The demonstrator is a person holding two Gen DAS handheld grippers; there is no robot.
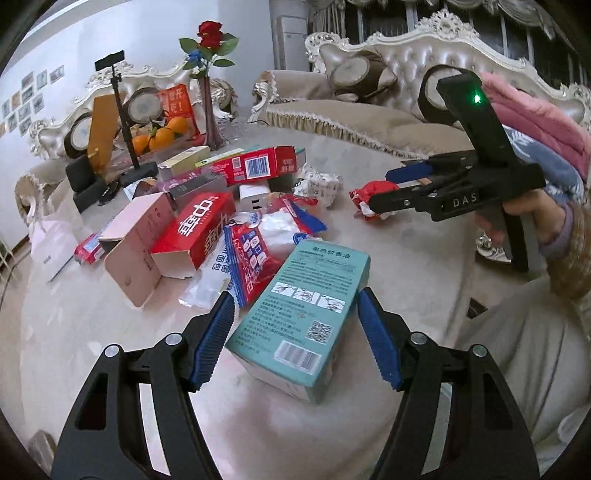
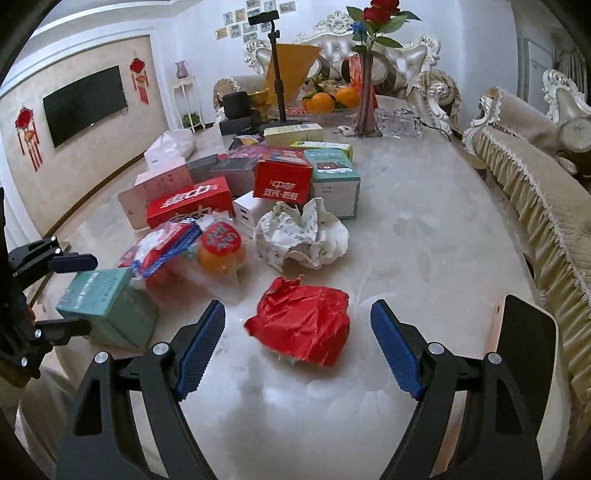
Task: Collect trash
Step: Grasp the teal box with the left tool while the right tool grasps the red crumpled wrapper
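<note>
Though both spread wide, left tool astride teal box, right tool around red wrapper, undersides hidden.

This was a home living room. Ornate cream-and-silver tufted sofas with carved frames and round cushions stood around a pale marble table. A flat television hung on the far left wall between red Chinese knot ornaments, and small framed photographs clustered on the far wall. On the far end of the table stood a vase of red roses, a dish of oranges and some glasses. A tall white air conditioner stood in the far corner beside curtained windows.
</note>
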